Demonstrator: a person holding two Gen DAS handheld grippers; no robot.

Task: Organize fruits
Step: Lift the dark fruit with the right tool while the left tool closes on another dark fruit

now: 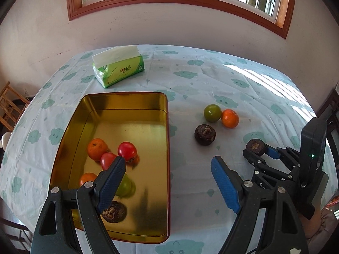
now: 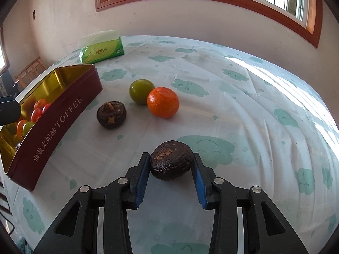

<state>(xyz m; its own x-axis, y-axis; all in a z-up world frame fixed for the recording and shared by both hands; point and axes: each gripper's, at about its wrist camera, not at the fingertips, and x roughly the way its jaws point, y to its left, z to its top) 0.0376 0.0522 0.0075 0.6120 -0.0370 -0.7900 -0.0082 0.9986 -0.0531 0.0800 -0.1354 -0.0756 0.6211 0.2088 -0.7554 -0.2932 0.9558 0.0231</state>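
Note:
A gold-lined red toffee tin (image 1: 127,101) (image 2: 63,114) holds several fruits: oranges, red tomatoes, a green one and a dark brown one. On the cloth lie a green fruit (image 1: 212,112) (image 2: 141,91), an orange (image 1: 230,118) (image 2: 163,102) and a dark brown fruit (image 1: 205,134) (image 2: 111,115). My right gripper (image 2: 171,165) (image 1: 257,150) is shut on another dark brown fruit (image 2: 171,160) (image 1: 255,146) at the table surface. My left gripper (image 1: 167,175) is open and empty above the tin's right rim.
A green tissue pack (image 1: 118,67) (image 2: 101,50) stands at the far left of the table (image 1: 254,80). A wall and window lie behind. Wooden chairs (image 1: 8,105) stand off the left edge.

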